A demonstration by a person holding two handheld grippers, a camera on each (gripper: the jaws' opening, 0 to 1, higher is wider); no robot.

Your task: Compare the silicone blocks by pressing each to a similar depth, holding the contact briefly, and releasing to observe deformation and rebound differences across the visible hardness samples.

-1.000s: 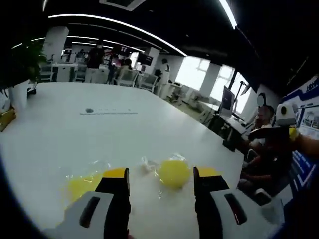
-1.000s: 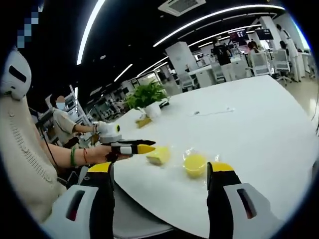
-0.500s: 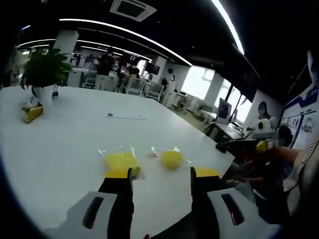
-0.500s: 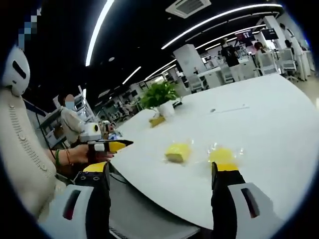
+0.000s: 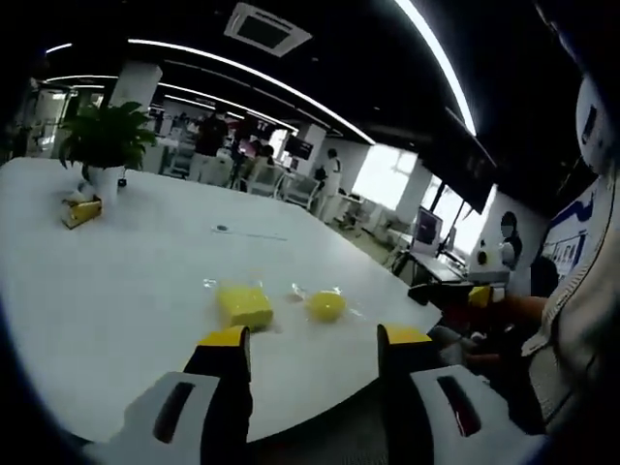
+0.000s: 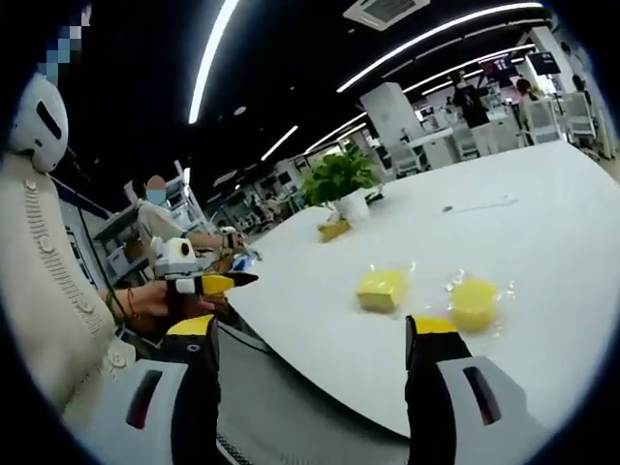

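Two yellow silicone blocks lie on the white table (image 5: 116, 281), each on clear plastic wrap. The square block (image 5: 244, 305) (image 6: 381, 288) is beside the round block (image 5: 326, 306) (image 6: 474, 302). My left gripper (image 5: 316, 339) is open and empty, back from the blocks over the table's near edge. My right gripper (image 6: 313, 327) is also open and empty, off the table edge and short of the blocks. In the right gripper view the left gripper (image 6: 208, 283) is held in a hand at the left. In the left gripper view the right gripper (image 5: 480, 294) sits at the right.
A potted plant (image 5: 102, 140) (image 6: 339, 179) stands far back on the table with a small yellow object (image 5: 79, 208) (image 6: 334, 230) beside it. A thin cable (image 6: 475, 205) lies mid-table. People, desks and chairs fill the office behind.
Both grippers have drawn back from the blocks toward the table's edge, so the blocks now look smaller and farther off. The blocks stay where they were.
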